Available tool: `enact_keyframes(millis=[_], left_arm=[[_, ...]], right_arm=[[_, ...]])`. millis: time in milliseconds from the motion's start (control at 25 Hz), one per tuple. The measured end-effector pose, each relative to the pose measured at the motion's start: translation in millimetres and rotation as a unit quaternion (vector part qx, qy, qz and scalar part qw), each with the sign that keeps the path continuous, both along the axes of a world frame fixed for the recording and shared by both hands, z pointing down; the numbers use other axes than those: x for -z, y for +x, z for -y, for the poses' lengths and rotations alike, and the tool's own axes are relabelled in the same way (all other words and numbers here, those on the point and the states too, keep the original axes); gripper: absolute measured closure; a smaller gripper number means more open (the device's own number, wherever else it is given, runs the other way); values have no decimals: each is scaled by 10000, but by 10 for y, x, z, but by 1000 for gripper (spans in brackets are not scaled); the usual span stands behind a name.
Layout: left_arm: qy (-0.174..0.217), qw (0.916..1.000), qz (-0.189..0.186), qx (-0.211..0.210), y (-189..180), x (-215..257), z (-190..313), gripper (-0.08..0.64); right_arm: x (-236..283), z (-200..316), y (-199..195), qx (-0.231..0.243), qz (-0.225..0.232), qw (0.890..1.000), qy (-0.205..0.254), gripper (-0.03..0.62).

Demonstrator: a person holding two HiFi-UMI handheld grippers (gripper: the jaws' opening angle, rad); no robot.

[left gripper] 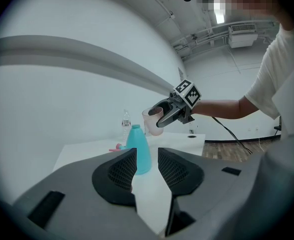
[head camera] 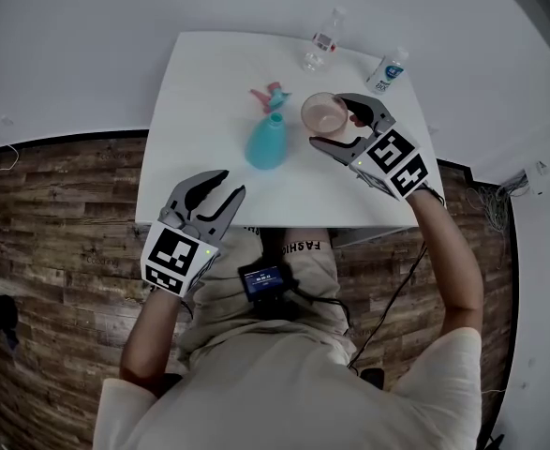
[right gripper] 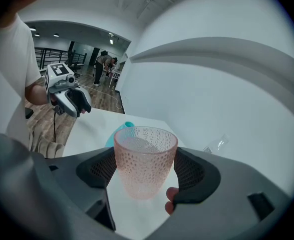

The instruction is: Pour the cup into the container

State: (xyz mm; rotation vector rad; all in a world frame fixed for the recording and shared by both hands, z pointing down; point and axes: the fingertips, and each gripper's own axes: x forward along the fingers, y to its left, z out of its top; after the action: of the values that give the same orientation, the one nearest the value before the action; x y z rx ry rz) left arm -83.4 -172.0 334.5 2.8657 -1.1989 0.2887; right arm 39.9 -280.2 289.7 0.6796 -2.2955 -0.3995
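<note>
The right gripper (head camera: 331, 122) is clamped on a translucent pink tumbler with a dimpled wall (right gripper: 145, 159), its two padded jaws pressing the cup's opposite sides. A fingertip (right gripper: 172, 200) shows below the right-hand jaw. The tumbler is held clear above the white square table (head camera: 209, 82), roughly upright. It hangs just to the right of a teal, bell-shaped plastic bottle (head camera: 267, 143) and higher than the bottle's neck. That bottle stands upright near the middle of the table with its neck uncapped. In the right gripper view the tumbler hides most of it, leaving only a teal sliver to the left of the rim.

Just behind the bottle a pink and teal spray-trigger top (head camera: 273, 95) lies on its side on the table. Farther back, near the far edge, a clear plastic water bottle (head camera: 323, 40) stands. A smaller clear bottle with a blue label (head camera: 387, 71) sits toward the far right corner, beyond the right gripper.

The left gripper (head camera: 230, 184) hovers at the near left edge of the table, well apart from the bottle. Its jaws stand slightly parted with nothing between them, and they point toward the bottle. A small black device with a lit screen (head camera: 263, 277) hangs at the person's chest, over the brown wood-plank floor (head camera: 59, 214).
</note>
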Motion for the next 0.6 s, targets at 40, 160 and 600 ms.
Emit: enact_keyframes(millis=[40, 160, 600], left_arm=[[-1, 10000, -11, 5, 2, 4, -4, 419], [1, 10000, -44, -7, 30, 17, -13, 419], [20, 10000, -31, -92, 65, -3, -30, 419]], right_arm=[[1, -2, -9, -10, -26, 10000, 17, 229], [20, 4, -41, -42, -96, 9999, 93, 229], [1, 123, -164, -74, -346, 9992, 186, 229]])
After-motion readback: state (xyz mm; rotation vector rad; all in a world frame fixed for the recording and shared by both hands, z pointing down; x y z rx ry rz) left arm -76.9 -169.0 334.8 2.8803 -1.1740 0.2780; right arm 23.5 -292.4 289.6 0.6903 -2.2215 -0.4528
